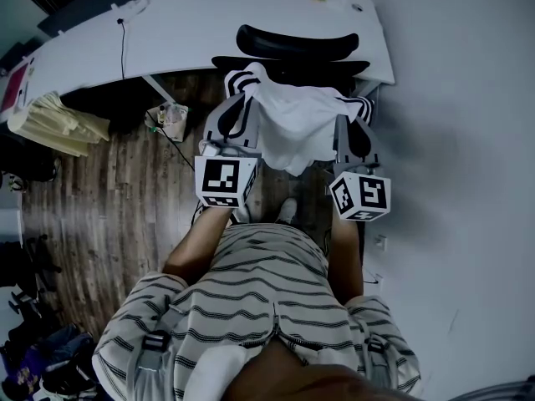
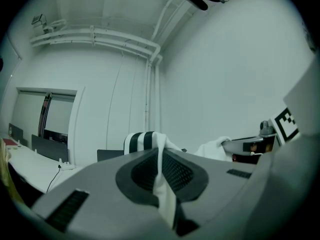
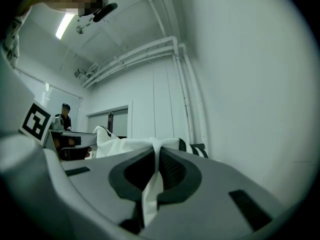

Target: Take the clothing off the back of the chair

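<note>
A white garment with black stripes (image 1: 292, 128) hangs spread between my two grippers, just in front of the black chair (image 1: 297, 44). Its striped far edge overlaps the chair in the head view; I cannot tell whether they touch. My left gripper (image 1: 245, 100) is shut on the garment's left side, and white cloth (image 2: 162, 181) is pinched between the jaws of the left gripper (image 2: 161, 154). My right gripper (image 1: 344, 109) is shut on the right side, and in its own view a fold of the garment (image 3: 125, 146) runs into the closed right gripper (image 3: 156, 156).
The chair stands at a white curved desk (image 1: 209, 19). A pale yellow cloth (image 1: 54, 124) lies at the desk's left end, and a small container (image 1: 173, 117) sits on the wooden floor. A white wall (image 1: 451, 140) is close on the right. Dark bags (image 1: 42, 357) lie at lower left.
</note>
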`<action>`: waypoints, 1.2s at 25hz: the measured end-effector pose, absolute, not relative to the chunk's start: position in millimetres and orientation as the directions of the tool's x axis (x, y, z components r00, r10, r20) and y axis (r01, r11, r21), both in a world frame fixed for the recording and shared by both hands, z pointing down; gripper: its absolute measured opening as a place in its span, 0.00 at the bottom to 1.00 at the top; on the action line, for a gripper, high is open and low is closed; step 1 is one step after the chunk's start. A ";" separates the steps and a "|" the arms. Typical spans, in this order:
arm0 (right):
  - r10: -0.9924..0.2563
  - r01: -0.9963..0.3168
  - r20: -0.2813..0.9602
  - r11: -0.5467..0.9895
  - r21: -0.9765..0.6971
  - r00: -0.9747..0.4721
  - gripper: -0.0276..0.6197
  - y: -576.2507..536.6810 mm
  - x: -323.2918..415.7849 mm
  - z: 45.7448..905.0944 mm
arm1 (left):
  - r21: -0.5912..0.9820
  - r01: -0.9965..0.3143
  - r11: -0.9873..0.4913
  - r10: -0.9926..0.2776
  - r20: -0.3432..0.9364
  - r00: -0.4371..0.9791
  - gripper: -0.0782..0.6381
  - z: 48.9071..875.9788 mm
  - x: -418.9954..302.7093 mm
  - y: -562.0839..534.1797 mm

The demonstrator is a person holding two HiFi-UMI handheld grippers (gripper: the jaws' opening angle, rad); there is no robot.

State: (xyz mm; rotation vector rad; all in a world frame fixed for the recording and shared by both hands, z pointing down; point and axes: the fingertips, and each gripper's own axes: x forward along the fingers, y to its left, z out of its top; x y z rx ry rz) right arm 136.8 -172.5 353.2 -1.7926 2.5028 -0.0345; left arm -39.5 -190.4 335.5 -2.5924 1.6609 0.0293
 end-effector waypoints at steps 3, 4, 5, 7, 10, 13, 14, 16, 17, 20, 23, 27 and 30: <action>-0.947 -0.945 -0.031 0.322 -0.053 -0.320 0.08 -170.6 135.8 356.3 | -0.045 -0.908 -0.416 -0.908 -0.041 0.418 0.15 338.9 -40.1 -188.5; -0.947 -0.946 -0.030 0.321 -0.053 -0.320 0.08 -170.0 135.3 357.5 | -0.045 -0.908 -0.416 -0.908 -0.040 0.418 0.15 340.1 -40.2 -187.9; -0.947 -0.946 -0.028 0.321 -0.053 -0.320 0.08 -169.4 134.8 359.1 | -0.045 -0.908 -0.417 -0.908 -0.038 0.418 0.15 341.7 -40.2 -187.3; -0.947 -0.946 -0.024 0.320 -0.052 -0.319 0.08 -168.5 134.1 362.3 | -0.047 -0.908 -0.417 -0.908 -0.034 0.419 0.15 345.4 -40.4 -185.9; -0.948 -0.946 -0.020 0.319 -0.050 -0.319 0.08 -166.9 133.7 364.9 | -0.050 -0.908 -0.416 -0.908 -0.032 0.418 0.15 348.9 -40.7 -183.6; -0.947 -0.946 -0.016 0.320 -0.048 -0.320 0.08 -165.1 133.3 368.5 | -0.053 -0.906 -0.419 -0.907 -0.028 0.421 0.15 353.3 -40.5 -181.4; -0.947 -0.946 -0.014 0.320 -0.048 -0.320 0.08 -164.4 133.5 370.1 | -0.055 -0.905 -0.421 -0.906 -0.026 0.423 0.15 354.9 -40.2 -180.7; -0.947 -0.946 -0.009 0.320 -0.049 -0.320 0.08 -162.9 134.1 374.1 | -0.061 -0.902 -0.427 -0.903 -0.021 0.428 0.15 359.2 -38.9 -178.9; -0.947 -0.946 -0.005 0.321 -0.050 -0.321 0.08 -162.0 134.5 376.4 | -0.064 -0.900 -0.431 -0.901 -0.019 0.432 0.15 361.7 -38.0 -177.8; -0.944 -0.943 0.009 0.329 -0.057 -0.330 0.08 -159.5 134.6 383.7 | -0.071 -0.895 -0.441 -0.897 -0.011 0.442 0.15 367.1 -35.9 -174.8; -0.940 -0.938 0.016 0.340 -0.064 -0.342 0.08 -156.8 132.5 389.9 | -0.066 -0.898 -0.434 -0.900 -0.007 0.435 0.15 373.3 -38.2 -173.4; -0.938 -0.937 0.030 0.343 -0.070 -0.346 0.08 -155.0 131.6 399.5 | -0.069 -0.895 -0.440 -0.897 0.005 0.441 0.15 380.6 -36.9 -170.6; -0.936 -0.935 0.032 0.347 -0.069 -0.350 0.08 -145.9 136.6 408.5 | -0.075 -0.891 -0.447 -0.894 0.008 0.448 0.15 388.6 -29.2 -159.6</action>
